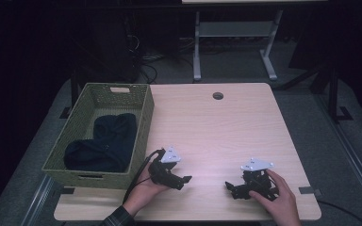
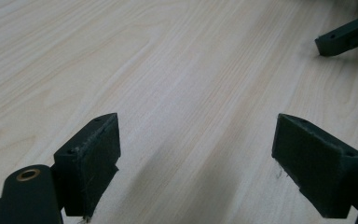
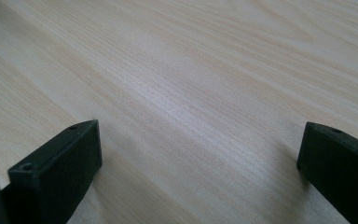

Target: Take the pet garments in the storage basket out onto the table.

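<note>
On the light wooden table [image 1: 217, 127], near its front edge, a person's hands hold two black grippers that face each other. My left gripper [image 1: 185, 182] points right, and in its own view it [image 2: 198, 126] stands open over bare wood. My right gripper [image 1: 231, 189] points left and is also open, its jaws [image 3: 200, 128] wide apart with nothing between them. One jaw of the right gripper [image 2: 345, 39] shows at the top right of the left gripper view. A green woven basket [image 1: 143, 122] stands at the table's left and holds a dark cloth [image 1: 106, 143].
A round cable hole [image 1: 218, 96] sits near the table's far edge. Behind the table, the metal legs of another desk [image 1: 197, 47] stand on the grey floor. Bare wood stretches between the basket and the right edge.
</note>
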A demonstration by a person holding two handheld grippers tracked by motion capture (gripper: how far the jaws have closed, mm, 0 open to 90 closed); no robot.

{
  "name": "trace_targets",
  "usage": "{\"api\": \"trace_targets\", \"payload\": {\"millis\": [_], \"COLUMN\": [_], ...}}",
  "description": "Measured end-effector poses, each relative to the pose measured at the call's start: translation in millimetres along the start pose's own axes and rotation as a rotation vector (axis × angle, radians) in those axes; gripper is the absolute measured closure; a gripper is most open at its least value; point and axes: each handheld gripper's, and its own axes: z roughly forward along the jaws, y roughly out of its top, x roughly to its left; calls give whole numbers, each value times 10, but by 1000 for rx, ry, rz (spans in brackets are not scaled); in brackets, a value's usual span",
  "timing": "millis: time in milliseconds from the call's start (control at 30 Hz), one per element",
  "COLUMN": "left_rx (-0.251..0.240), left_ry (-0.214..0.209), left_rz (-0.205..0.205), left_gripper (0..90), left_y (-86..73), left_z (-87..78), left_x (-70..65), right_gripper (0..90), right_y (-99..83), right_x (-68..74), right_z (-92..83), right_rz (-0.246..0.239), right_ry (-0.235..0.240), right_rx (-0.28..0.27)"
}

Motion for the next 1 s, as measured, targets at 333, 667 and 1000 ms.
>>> {"api": "trace_targets", "payload": {"millis": [333,667,1000], "left_rx": [0,-7,-28], "left_ry": [12,-5,-2], "left_rz": [9,1,-1], "left_gripper": [148,148,148], "left_y": [79,139,213], "left_z": [-80,-127,-196], "left_x": [32,59,77], "right_gripper": [0,0,0], "right_y": [0,0,0], "right_x": [0,0,0], "right_z": [-1,0,0], "right_rz": [0,0,0], "right_ry": [0,0,0], "right_rx": [1,0,0]}}
